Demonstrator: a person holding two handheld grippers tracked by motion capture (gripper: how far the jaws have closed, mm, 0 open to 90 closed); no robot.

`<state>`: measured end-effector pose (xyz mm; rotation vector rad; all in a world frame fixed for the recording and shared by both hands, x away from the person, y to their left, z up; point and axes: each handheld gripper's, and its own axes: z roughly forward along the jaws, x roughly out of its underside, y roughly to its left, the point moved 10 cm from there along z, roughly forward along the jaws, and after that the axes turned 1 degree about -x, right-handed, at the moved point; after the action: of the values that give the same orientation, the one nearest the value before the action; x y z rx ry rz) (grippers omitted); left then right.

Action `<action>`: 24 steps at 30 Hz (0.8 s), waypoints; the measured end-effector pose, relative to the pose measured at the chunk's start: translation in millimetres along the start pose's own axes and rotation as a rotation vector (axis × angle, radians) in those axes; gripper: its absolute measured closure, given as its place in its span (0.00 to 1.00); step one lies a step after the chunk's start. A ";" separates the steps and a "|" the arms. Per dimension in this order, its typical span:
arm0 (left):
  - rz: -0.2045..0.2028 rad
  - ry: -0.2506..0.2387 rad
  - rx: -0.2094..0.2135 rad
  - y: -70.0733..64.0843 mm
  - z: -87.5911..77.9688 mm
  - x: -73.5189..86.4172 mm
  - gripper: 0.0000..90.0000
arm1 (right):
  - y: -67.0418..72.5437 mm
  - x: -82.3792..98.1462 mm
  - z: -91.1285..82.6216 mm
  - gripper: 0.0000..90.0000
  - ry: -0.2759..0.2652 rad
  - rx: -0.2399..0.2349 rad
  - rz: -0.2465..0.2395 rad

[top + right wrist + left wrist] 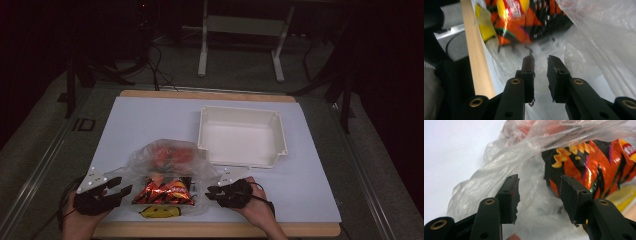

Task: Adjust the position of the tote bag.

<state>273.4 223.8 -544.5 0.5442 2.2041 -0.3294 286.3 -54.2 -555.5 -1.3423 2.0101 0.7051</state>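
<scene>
A: What is the left hand-held gripper (539,197) doing?

B: Its jaws are standing spread, with clear plastic lying in the gap but neither pad pressing on it. In the left gripper view it is facing the side of the clear plastic bag (524,170), with the orange and black snack packet (594,165) showing just past its right-hand jaw.

A: And the right hand-held gripper (540,72)?

B: Its jaws are standing a little apart, a narrow gap between the pads. Thin plastic film is lying around and under them; I cannot tell whether any of it is being pinched, and the pads are looking free of it.

A: Where is the bag sitting?

B: In the high view the bag (167,172) is lying on the white sheet (150,120) that is covering the bench (215,230), near the front edge, between the two grippers: the left one (117,187) at its left side, the right one (215,191) at its right.

A: What is showing inside it?

B: Something red (172,155) toward the far end, the snack packet (162,192) in the middle, and a yellow item (160,212) nearest the person.

A: Anything else nearby?

B: A white tray (280,135) is sitting just beyond the bag, to the right, its near corner close to the bag
</scene>
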 end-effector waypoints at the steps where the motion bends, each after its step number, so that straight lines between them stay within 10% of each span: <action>1: 0.004 0.000 -0.010 0.5 2.2 -3.2 0.54 | -0.1 -3.2 -2.7 0.83 -0.019 -0.001 -0.001; 11: 0.058 -0.021 -0.061 9.9 24.8 -32.5 0.44 | -28.2 -26.0 -14.8 0.79 -0.154 0.080 0.084; 24: 0.050 0.037 -0.043 12.9 63.2 -40.8 0.42 | -48.6 -31.4 22.6 0.68 -0.067 0.153 0.076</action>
<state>344.8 198.3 -553.1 0.5847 2.2244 -0.2464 345.5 -35.6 -552.1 -1.1447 2.0260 0.6081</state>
